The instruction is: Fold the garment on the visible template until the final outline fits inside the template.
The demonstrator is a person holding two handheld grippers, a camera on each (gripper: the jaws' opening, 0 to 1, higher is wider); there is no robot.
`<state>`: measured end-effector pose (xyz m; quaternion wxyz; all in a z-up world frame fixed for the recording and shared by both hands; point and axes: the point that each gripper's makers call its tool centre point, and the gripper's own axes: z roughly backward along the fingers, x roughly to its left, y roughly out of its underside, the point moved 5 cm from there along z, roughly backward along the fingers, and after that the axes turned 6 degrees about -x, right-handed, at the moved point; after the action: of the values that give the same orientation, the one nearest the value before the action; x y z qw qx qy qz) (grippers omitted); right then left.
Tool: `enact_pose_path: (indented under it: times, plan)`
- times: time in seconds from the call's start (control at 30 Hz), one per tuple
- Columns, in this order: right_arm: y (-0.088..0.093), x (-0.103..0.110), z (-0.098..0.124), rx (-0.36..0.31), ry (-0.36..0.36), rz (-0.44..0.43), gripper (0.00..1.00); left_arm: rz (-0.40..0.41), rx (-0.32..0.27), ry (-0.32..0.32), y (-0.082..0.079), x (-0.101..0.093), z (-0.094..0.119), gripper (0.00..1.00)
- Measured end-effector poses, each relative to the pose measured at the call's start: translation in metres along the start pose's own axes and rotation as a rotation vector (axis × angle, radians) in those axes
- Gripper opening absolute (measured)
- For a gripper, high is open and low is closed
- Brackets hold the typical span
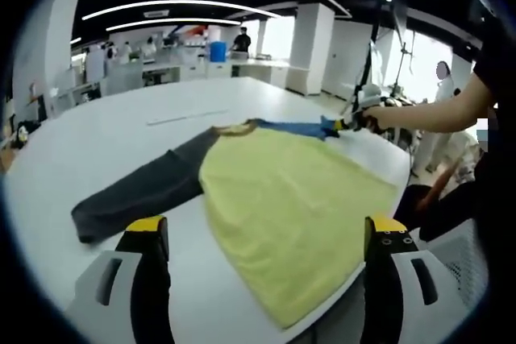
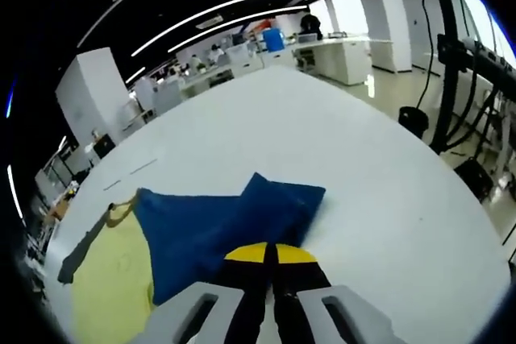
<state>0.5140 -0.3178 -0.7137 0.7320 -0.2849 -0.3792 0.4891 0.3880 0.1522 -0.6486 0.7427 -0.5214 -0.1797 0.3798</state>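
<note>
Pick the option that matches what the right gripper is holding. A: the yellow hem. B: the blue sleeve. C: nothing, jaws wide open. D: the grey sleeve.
B: in the right gripper view the right gripper has its jaws closed together on the edge of the blue sleeve, while the grey sleeve lies flat on the table on the other side.

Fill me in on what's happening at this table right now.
A person is folding a yellow shirt with one grey sleeve and one blue sleeve on a white table. The right gripper has its jaws shut on the blue sleeve. The left gripper hovers open over the shirt's near edge, holding nothing. The shirt body lies flat, unfolded.
</note>
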Motion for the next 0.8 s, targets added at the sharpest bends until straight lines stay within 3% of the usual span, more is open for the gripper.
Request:
enact_pose_path:
  times: [0.17, 0.47, 0.8]
  plan:
    - [-0.005, -0.002, 0.008, 0.003, -0.016, 0.089, 0.0, 0.002, -0.006, -0.002, -0.001, 0.0, 0.0, 0.98]
    - [-0.023, -0.019, 0.02, -0.009, -0.028, 0.15, 0.0, -0.008, -0.003, 0.006, -0.003, -0.002, -0.002, 0.97]
    - [-0.034, -0.047, 0.042, -0.013, 0.015, 0.191, 0.0, -0.004, -0.005, 0.012, -0.002, -0.006, -0.006, 0.97]
